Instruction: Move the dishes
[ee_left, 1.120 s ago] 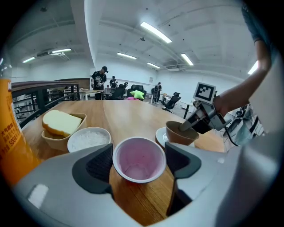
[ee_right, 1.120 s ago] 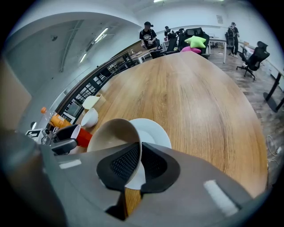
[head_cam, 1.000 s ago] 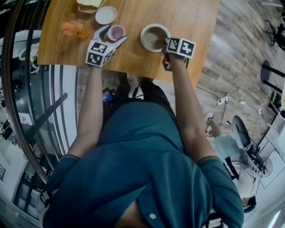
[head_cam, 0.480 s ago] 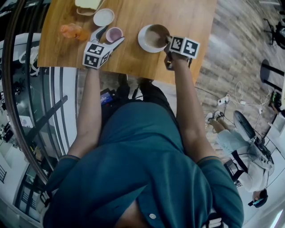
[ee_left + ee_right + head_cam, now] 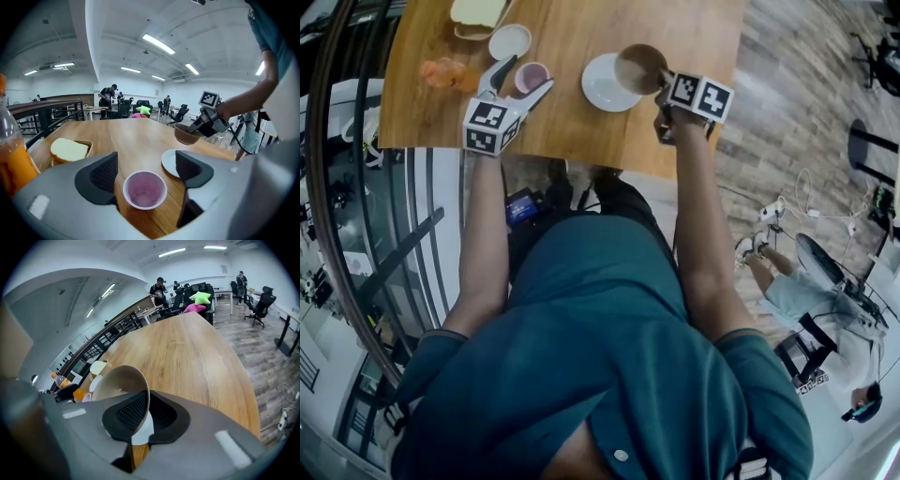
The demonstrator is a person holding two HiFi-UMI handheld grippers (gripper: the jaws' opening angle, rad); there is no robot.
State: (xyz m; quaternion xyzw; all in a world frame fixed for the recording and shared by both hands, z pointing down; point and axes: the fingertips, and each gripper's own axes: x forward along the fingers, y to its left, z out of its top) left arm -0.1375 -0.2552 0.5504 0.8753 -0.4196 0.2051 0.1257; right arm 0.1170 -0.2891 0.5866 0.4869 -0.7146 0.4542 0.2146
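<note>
As your right gripper [image 5: 140, 413] is pinching the tan ceramic bowl [image 5: 119, 385] by its rim, airborne over the white round saucer [image 5: 602, 86], the bowl is risking pivoting out; your left gripper [image 5: 146, 168], jaws just closing slightly, is gaping around the pink plastic cup [image 5: 145, 189] without touching it.

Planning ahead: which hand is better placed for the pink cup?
Left: the left gripper has the cup between open fingers, just narrowing, untouched; the right gripper is clamped on the bowl.

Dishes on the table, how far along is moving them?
Done: nothing looks finished yet. In hand: the right gripper is shut on the rim of the brown bowl, holding it in the air near the white saucer. The left gripper is open around the pink cup, jaws just closing slightly, not gripping. Left: saucer, cup, small white dish.
</note>
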